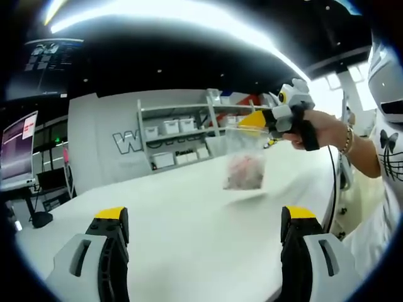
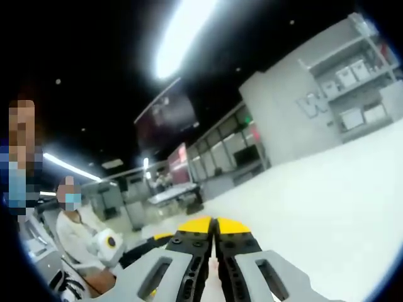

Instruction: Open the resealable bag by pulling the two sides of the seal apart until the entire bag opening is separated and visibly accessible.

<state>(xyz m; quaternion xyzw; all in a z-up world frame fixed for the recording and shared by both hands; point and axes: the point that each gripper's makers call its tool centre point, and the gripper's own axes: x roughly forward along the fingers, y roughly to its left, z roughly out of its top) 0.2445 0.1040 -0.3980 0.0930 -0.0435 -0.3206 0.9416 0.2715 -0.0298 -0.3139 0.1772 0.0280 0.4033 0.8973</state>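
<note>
A clear resealable bag (image 1: 245, 160) with reddish contents hangs above the white table (image 1: 182, 195), blurred in the left gripper view. My right gripper (image 1: 259, 119), held by a hand at the upper right, is shut on the bag's top edge. My left gripper (image 1: 204, 217) stands open near the bottom of that view, well short of the bag and with nothing between its jaws. In the right gripper view my right gripper (image 2: 215, 226) shows its yellow-tipped jaws pressed together; the bag itself is hidden below them.
A grey shelf (image 1: 179, 135) with white bins stands behind the table's far side. The person's arm and white shirt (image 1: 384, 157) fill the right edge. Beyond the table (image 2: 327, 189), people sit at the left (image 2: 75, 229) among desks and screens.
</note>
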